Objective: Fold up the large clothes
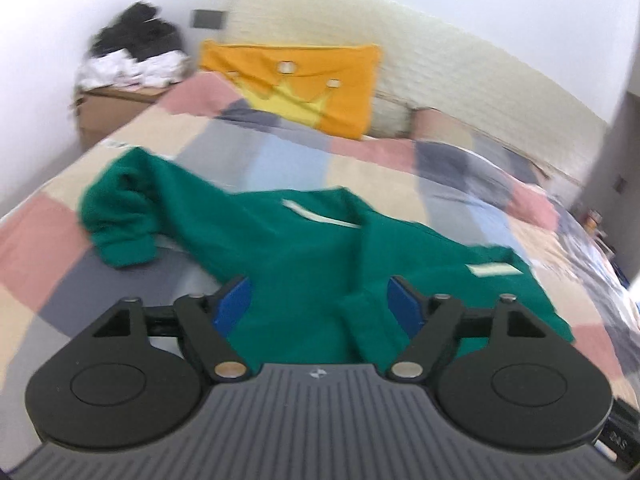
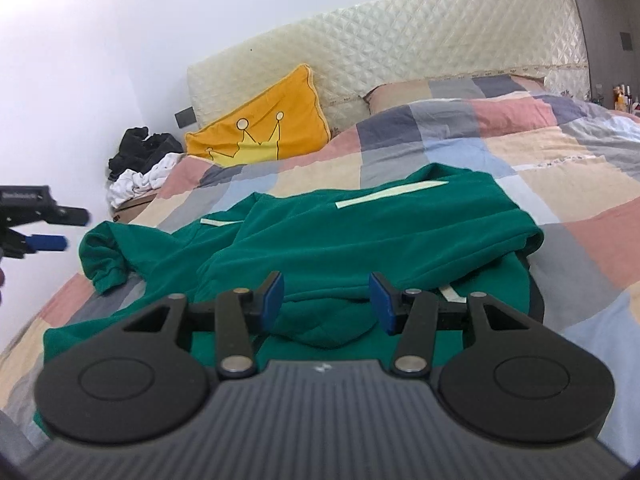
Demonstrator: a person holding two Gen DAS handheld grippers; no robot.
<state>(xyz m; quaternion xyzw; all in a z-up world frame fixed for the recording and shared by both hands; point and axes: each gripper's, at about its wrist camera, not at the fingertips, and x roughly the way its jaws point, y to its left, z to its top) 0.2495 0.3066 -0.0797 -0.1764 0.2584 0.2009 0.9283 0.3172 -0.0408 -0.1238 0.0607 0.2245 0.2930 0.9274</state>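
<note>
Across the checked bedspread (image 2: 520,184) lies the green sweatshirt (image 2: 360,232), partly folded over itself, one cuffed sleeve (image 1: 120,216) bunched toward the left edge of the bed and pale stripes showing on its upper layers. Bare bedspread stretches beyond the garment up to the yellow crown cushion (image 2: 264,120) and the quilted headboard (image 2: 400,48), and more lies open on the right; on the left the bed ends close to the wall, where a heap of dark and white clothes (image 2: 140,164) sits on a low brown stand. Left gripper (image 1: 318,304) hangs above the sweatshirt's near part, its blue pads (image 1: 234,306) spread wide with nothing pinched between them. Right gripper (image 2: 327,300) stands about half open over a rounded fold of green cloth, pads clear of it. From the right wrist view the left gripper shows only in part at the frame's left edge. The left wrist view is motion-blurred, so fabric detail is hard to read, and the near hem of the sweatshirt is hidden behind both gripper bodies.
</note>
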